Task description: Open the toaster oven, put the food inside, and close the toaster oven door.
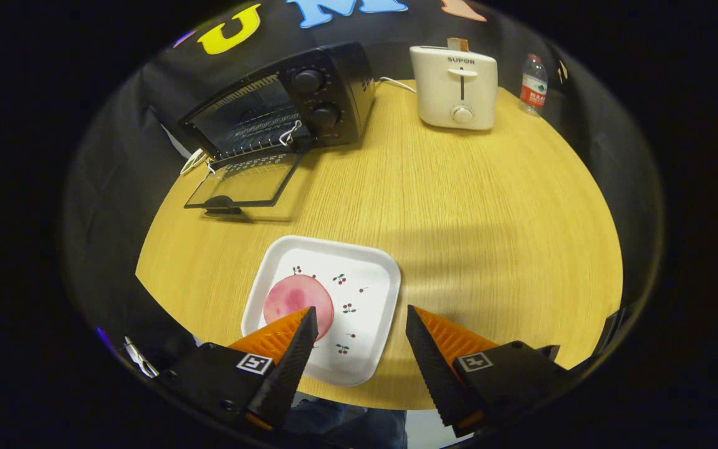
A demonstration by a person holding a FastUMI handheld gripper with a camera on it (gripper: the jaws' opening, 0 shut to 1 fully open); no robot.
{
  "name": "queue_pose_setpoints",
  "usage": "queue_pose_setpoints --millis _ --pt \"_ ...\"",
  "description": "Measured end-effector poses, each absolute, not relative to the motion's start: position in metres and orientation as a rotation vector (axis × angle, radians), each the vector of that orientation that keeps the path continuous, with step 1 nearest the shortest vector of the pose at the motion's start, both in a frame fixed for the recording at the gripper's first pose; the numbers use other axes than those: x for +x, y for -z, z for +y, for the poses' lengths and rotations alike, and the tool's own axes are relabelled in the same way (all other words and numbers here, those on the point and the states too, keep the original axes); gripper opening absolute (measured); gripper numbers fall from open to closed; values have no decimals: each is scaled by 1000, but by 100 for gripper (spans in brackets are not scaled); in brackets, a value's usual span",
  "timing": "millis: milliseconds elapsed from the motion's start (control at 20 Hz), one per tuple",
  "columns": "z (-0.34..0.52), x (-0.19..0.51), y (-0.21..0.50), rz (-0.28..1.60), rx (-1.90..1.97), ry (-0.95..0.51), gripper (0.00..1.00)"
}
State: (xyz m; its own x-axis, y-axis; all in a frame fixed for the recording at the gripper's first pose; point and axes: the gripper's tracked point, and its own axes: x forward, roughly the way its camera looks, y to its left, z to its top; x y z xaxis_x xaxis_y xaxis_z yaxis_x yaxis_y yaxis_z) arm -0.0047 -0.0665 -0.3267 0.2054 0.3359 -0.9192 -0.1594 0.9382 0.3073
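Observation:
A black toaster oven (296, 106) stands at the far left of the wooden table, its glass door (244, 181) folded down flat and the wire rack inside showing. A white square plate (359, 293) with small cherry prints lies near the table's front edge. On it rests a round pink slice of food (293, 299), just ahead of my left finger, whose tip overlaps its near edge. My gripper (361, 319) is open above the plate, with nothing between the fingers.
A cream pop-up toaster (455, 87) with a slice of bread in its slot stands at the back of the table (490, 206). A small water bottle (533, 84) is to its right. A white cable (194, 162) trails by the oven.

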Motion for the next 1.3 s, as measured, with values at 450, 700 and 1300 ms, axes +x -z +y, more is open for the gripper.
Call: queue_pose_setpoints --millis 450,700,1300 --pt "-70 -9 341 1455 145 -395 44" --pt "-74 -14 339 1527 147 -418 33" --pt "-56 -33 335 1556 641 -419 2"
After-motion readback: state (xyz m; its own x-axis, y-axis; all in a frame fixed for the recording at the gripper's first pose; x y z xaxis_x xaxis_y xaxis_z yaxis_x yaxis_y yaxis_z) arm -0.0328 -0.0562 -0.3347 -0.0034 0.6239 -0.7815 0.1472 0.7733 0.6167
